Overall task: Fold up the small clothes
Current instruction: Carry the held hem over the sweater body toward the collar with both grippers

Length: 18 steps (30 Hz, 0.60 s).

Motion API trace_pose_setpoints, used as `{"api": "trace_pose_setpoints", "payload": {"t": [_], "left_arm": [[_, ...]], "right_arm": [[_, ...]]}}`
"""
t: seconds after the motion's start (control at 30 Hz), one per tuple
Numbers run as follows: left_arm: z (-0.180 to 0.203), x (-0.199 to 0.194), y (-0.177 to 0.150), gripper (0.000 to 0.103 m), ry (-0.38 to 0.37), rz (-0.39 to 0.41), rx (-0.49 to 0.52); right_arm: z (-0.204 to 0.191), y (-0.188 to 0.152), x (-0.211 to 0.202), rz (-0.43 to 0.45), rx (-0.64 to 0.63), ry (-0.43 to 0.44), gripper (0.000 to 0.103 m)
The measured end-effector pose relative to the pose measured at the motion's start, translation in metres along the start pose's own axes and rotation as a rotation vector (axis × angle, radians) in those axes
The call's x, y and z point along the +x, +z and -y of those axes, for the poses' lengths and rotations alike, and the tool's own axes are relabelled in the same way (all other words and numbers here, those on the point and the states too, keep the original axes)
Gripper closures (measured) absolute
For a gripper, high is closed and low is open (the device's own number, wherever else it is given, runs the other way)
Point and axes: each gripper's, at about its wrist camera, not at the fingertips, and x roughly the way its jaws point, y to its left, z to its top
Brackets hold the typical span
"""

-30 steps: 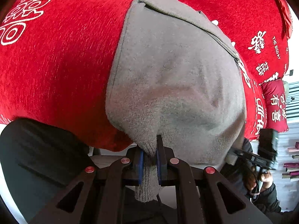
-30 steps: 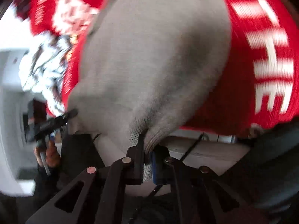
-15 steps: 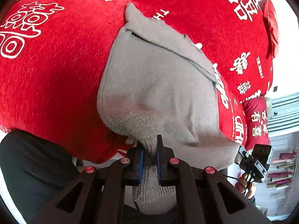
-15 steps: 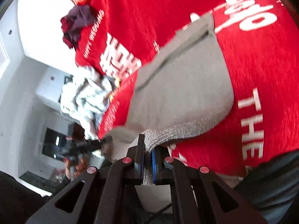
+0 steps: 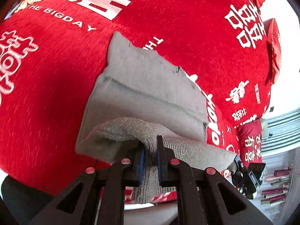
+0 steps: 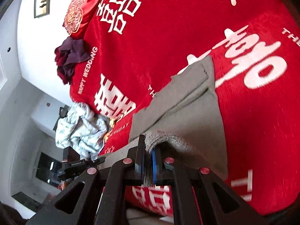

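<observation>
A grey knit garment (image 5: 150,86) lies on a red bedspread (image 5: 46,75) with white characters. Its far part lies flat; its near ribbed hem is lifted and curled over toward the far part. My left gripper (image 5: 150,159) is shut on the ribbed hem at one corner. My right gripper (image 6: 148,161) is shut on the hem at the other corner; the garment also shows in the right wrist view (image 6: 187,103). The right gripper shows at the lower right of the left wrist view (image 5: 249,176), and the left one at the lower left of the right wrist view (image 6: 75,166).
A crumpled pale blue patterned cloth (image 6: 82,129) and a dark purple and maroon pile (image 6: 69,56) lie on the bed's far side. A red cushion (image 6: 78,13) sits at the head. The bed's near edge is just below both grippers.
Both grippers have risen and moved forward over the bed, carrying the hem up and over the garment's flat part. More of the bedspread shows.
</observation>
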Motion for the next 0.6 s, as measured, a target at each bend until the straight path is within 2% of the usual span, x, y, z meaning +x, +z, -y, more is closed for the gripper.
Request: {"api": "trace_pose_setpoints", "payload": {"t": [0.37, 0.6], "left_arm": [[0.01, 0.039, 0.076, 0.091, -0.013, 0.017, -0.027], [0.018, 0.075, 0.12, 0.091, 0.049, 0.012, -0.012]], "right_arm": [[0.003, 0.064, 0.048, 0.018, -0.016, -0.045, 0.097], [0.018, 0.108, 0.095, 0.005, -0.021, -0.084, 0.097]]}}
